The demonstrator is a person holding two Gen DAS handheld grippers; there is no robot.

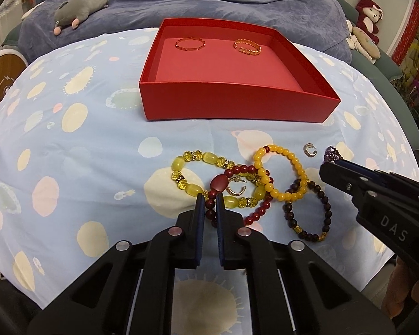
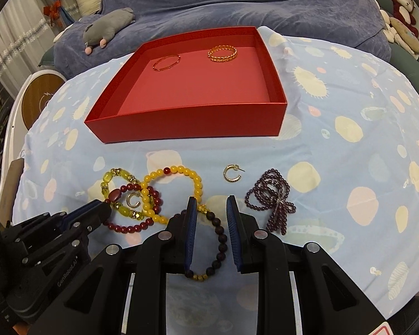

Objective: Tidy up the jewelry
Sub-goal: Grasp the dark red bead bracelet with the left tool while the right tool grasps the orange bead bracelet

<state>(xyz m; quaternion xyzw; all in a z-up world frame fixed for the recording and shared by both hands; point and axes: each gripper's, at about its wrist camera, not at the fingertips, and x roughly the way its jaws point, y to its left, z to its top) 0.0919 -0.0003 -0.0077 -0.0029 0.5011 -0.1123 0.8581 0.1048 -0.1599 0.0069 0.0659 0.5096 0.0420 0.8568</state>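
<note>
While left fingers (image 1: 210, 205) clench the red bead bracelet (image 1: 247, 192), right fingers (image 2: 211, 206) spread over dark bracelet (image 2: 218, 240), red box (image 2: 187, 122) beyond.

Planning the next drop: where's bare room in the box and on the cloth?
Red box: its front half is bare; the thin bangle and gold chain bangle sit near the back wall. The cloth strip between box and bracelets is clear. Crowded: overlapping bracelets at the left gripper, dark bead bracelet between the right gripper fingers.
</note>
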